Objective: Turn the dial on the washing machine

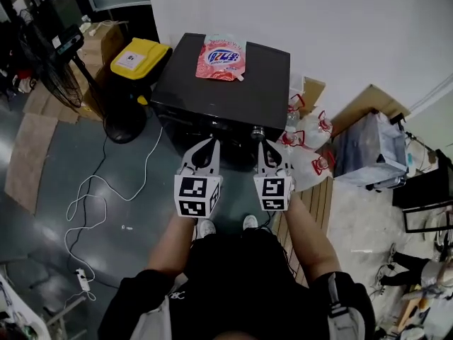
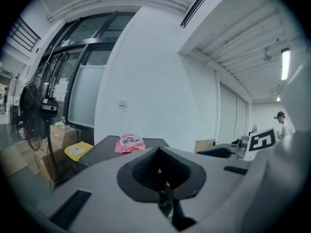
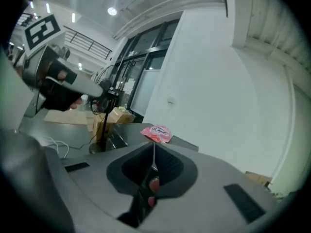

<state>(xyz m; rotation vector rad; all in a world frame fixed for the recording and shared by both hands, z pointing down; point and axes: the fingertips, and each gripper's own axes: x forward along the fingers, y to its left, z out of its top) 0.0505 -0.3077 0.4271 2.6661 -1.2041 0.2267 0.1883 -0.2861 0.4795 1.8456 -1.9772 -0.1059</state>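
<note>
From above in the head view, the black washing machine (image 1: 212, 94) stands against the white wall with a pink detergent pouch (image 1: 222, 57) on its lid. Its round dial (image 1: 257, 131) sits on the front panel at the right. My right gripper (image 1: 260, 146) is shut and empty, its tips just short of the dial. My left gripper (image 1: 214, 142) is level with it to the left, also shut and empty. In the left gripper view the left gripper (image 2: 158, 155) points over the lid at the pouch (image 2: 128, 142). Beyond the right gripper (image 3: 154, 152) in its own view lies the pouch (image 3: 156, 133).
A yellow-lidded box (image 1: 138, 57) and a standing fan (image 1: 60, 69) are left of the machine. A white cable (image 1: 92, 211) trails over the floor. Plastic bags (image 1: 308, 158) and a grey crate (image 1: 368, 151) crowd the right side. A person (image 2: 282, 123) stands far right.
</note>
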